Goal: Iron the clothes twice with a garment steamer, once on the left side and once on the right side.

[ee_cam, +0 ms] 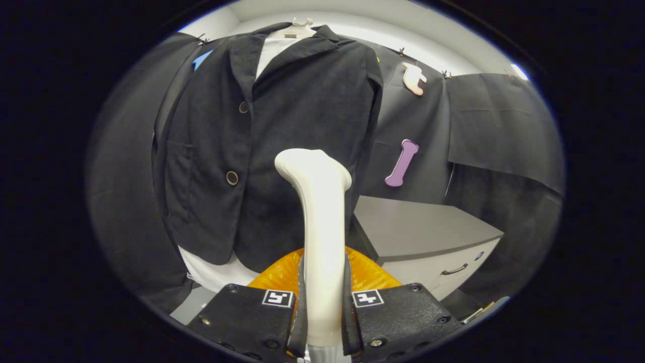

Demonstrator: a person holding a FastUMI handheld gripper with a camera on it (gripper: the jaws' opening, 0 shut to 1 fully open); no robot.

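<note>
Grey cabinet beside a hanging jacket

The cabinet [418, 222] has a flat grey top and a paler front with a dark curved handle [454, 270]; it stands against the black cloth wall. To the left of the cabinet and higher, a pale hanger [301, 22] carries the dark jacket [292, 116] over a white shirt [274, 48]. Nearer than the cabinet's left corner, the gripper [322, 312] carries the white steamer [320, 201], both fingers pressed on its neck.
</note>
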